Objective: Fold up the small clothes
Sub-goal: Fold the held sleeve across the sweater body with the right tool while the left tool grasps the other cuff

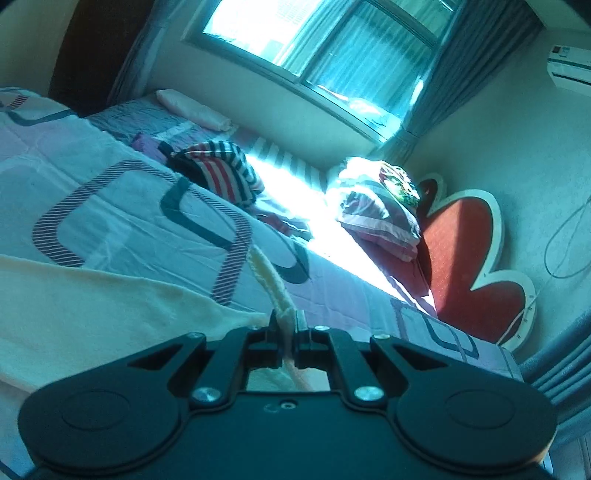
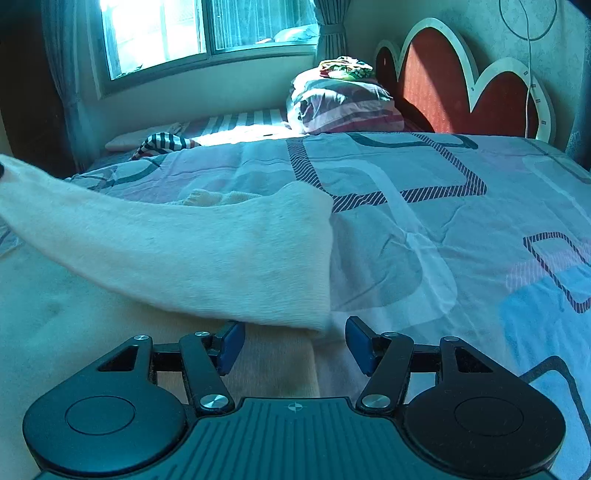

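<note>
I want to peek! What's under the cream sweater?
Under the cream sweater lies the patterned quilt, showing all around it. Anything hidden beneath the sweater's middle cannot be seen.

Black hand-held gripper (image 2: 294, 345) with blue pads (image 2: 229, 347), silver screws.

A garment (image 2: 177, 251) lies spread on a bed (image 2: 424, 221), covering its near left part. One flap of it is raised off the bed, rising toward the left. The right claw (image 2: 295, 343) sits just in front of the flap's near edge, jaws apart. The left claw (image 1: 287, 325) pinches a raised edge of the garment. Farther back on the bed lies a striped cloth (image 1: 221, 173), a pillow (image 1: 192, 109) behind it. A heap of bedding (image 2: 343, 103) rests against the headboard (image 2: 461, 81), below the window (image 2: 184, 33).
</note>
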A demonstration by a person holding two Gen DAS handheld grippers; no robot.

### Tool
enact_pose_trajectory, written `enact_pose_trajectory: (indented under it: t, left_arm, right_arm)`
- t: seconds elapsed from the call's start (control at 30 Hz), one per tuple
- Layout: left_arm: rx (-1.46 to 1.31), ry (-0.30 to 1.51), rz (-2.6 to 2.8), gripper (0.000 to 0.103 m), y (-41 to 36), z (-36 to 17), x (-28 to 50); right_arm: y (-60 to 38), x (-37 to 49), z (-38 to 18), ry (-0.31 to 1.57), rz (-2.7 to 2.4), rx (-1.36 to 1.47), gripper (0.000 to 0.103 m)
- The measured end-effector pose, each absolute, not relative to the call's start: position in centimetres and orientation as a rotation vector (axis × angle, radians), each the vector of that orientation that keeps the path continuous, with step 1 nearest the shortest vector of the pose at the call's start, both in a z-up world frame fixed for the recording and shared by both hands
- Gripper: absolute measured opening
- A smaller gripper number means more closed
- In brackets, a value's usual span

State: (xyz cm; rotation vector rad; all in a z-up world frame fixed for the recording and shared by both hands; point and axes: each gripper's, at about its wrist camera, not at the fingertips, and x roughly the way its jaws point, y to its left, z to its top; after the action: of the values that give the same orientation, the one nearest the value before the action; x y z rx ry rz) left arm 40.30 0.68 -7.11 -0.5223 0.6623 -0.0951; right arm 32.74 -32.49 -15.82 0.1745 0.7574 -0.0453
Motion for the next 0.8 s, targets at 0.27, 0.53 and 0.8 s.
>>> enact_pose_trajectory:
  t: [0.27, 0.53, 0.8]
  left_arm:
    - [-0.532, 0.791, 0.054, 0.004, 4.2, -13.6, 39.2]
    - [-0.414, 0.833, 0.061, 0.029, 4.1, -14.9, 38.0]
    - [-0.329, 0.677, 0.125, 0.070, 4.7, -11.3, 34.6]
  right_arm:
    - [-33.5, 33.0, -16.0, 0.756, -0.054, 0.222, 0.006]
    - [-34.8, 31.6, -15.6, 0.792, -0.050, 0.246, 0.007]
    - [-35.8, 32.7, -12.8, 0.693, -0.010, 0.267, 0.063]
